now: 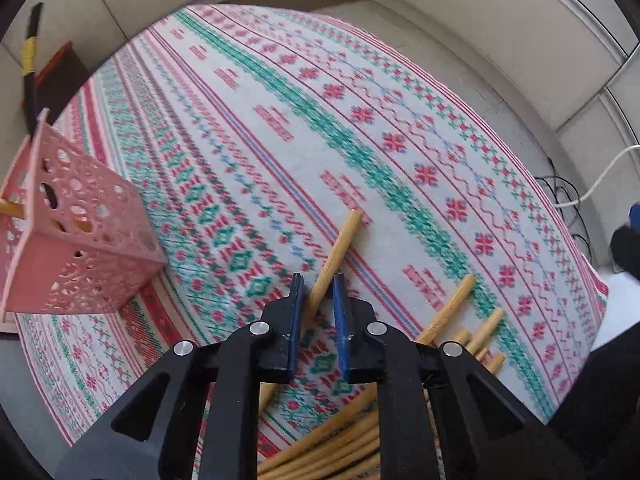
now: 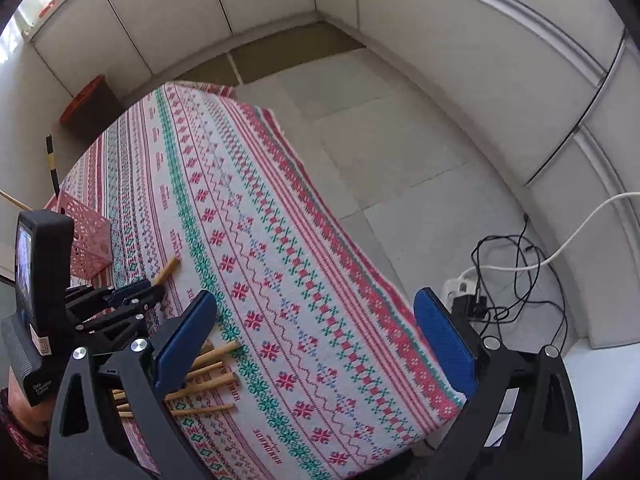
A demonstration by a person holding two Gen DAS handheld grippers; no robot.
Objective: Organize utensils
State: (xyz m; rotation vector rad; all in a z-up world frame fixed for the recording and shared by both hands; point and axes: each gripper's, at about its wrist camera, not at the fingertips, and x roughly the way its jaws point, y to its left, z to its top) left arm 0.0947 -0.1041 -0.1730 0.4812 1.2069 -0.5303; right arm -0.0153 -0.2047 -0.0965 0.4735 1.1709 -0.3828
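My left gripper [image 1: 318, 286] has its blue pads around one wooden chopstick [image 1: 340, 246], which points up and away over the patterned tablecloth [image 1: 280, 120]; whether the pads grip it I cannot tell. Several more wooden chopsticks [image 1: 460, 312] lie in a loose pile on the cloth at the lower right. A pink perforated basket [image 1: 80, 248] stands at the left with a stick poking out. In the right wrist view my right gripper [image 2: 316, 332] is wide open and empty above the cloth, with the chopstick pile [image 2: 212, 376] by its left finger and the left gripper [image 2: 136, 294] beyond.
The table edge [image 2: 360, 248] runs diagonally, with tiled floor beyond. Cables and a power strip [image 2: 472, 292] lie on the floor at the right. A dark bin with a red rim [image 2: 88, 104] stands by the far wall. A black and yellow stick [image 1: 30, 60] stands behind the basket.
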